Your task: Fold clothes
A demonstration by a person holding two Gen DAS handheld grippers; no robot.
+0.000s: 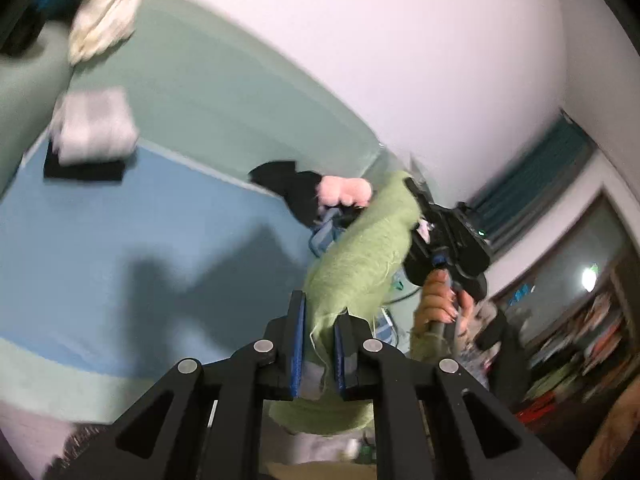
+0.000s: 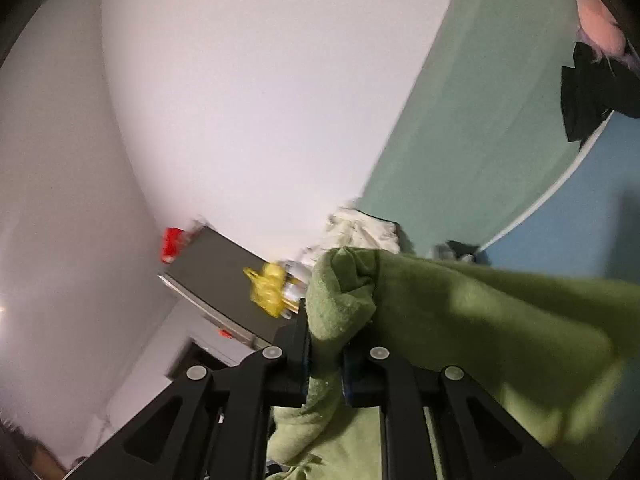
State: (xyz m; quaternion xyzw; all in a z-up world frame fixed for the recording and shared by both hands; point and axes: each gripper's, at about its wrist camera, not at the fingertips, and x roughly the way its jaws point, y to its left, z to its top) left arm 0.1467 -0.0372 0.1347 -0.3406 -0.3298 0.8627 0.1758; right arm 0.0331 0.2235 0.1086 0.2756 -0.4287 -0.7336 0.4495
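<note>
Green fuzzy sweater held in air above bed, stretched between both tongs. Left tongs clamped on one edge; right tongs clamped on bunched edge. Knit looks soft, light, limp, fluffy: likely sags and stretches, best taken at hem or shoulder corners. Bed sheet blue and pale green, flat. Folded grey-white stack on dark garment near far side. White wall, bookshelf, grey cabinet with yellow bag.
</note>
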